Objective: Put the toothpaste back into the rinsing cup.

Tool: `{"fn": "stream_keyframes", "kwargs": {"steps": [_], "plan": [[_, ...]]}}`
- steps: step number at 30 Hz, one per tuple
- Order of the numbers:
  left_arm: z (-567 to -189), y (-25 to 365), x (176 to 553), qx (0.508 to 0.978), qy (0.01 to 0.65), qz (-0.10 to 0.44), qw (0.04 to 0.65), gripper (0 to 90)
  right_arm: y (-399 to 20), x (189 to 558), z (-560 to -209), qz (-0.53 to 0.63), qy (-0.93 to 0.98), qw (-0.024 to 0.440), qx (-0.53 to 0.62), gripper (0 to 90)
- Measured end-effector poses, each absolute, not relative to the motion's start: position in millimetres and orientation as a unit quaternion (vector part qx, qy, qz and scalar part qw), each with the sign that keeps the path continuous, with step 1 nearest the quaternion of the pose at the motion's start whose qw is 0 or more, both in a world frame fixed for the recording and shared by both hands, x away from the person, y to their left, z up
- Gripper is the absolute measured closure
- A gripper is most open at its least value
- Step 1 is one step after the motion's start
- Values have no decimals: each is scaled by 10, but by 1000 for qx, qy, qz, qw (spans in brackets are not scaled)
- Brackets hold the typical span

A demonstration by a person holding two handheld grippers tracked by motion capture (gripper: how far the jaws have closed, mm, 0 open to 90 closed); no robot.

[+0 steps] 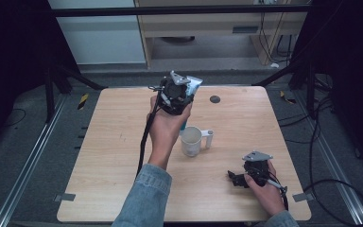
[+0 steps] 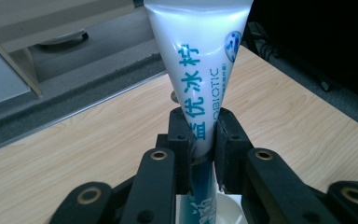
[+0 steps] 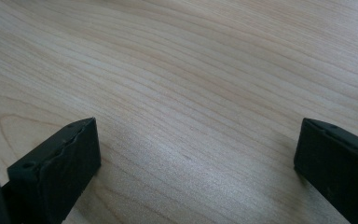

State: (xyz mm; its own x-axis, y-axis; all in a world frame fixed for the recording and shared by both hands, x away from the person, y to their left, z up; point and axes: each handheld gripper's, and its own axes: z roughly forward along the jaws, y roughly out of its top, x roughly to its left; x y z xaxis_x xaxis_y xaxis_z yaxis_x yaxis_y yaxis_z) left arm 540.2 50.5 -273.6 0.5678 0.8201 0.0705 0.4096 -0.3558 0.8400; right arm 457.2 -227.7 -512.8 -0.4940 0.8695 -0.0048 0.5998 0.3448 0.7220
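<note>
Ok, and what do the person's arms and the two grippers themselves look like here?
Both forearms wear faded blue denim sleeves. Each hand holds a black gripper: the left gripper and the right gripper have blocky matte-black fingers on arms with brass-ringed pivot holes. A grey three-cornered plate sits on top of each, and a black cable trails from the left one.

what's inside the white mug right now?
The lower end of the toothpaste tube reaches down to the white mug, clamped by the left gripper. The hand and gripper cover the mug's opening, so whether it is inside or above is hidden.
</note>
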Motion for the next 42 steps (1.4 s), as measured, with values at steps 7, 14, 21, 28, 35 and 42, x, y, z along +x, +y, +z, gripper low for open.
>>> {"fn": "stream_keyframes", "kwargs": {"steps": [7,14,21,28,35,42], "plan": [[-2736,385,5435,787,382,246,418,783,-2276,4572,-5128,338,795,199,462,5],[-2773,328,5453,774,375,254,442,783,-2277,4577,-5128,339,796,198,460,6],[-2776,246,5429,768,368,261,455,784,-2280,4578,-5129,339,797,198,459,6],[-2862,231,5398,764,368,265,459,784,-2287,4579,-5129,339,799,198,456,6],[-2937,317,5390,752,374,270,471,783,-2285,4577,-5128,340,798,196,457,6],[-3056,307,5394,742,393,268,473,783,-2287,4579,-5128,340,799,196,456,6]]}}
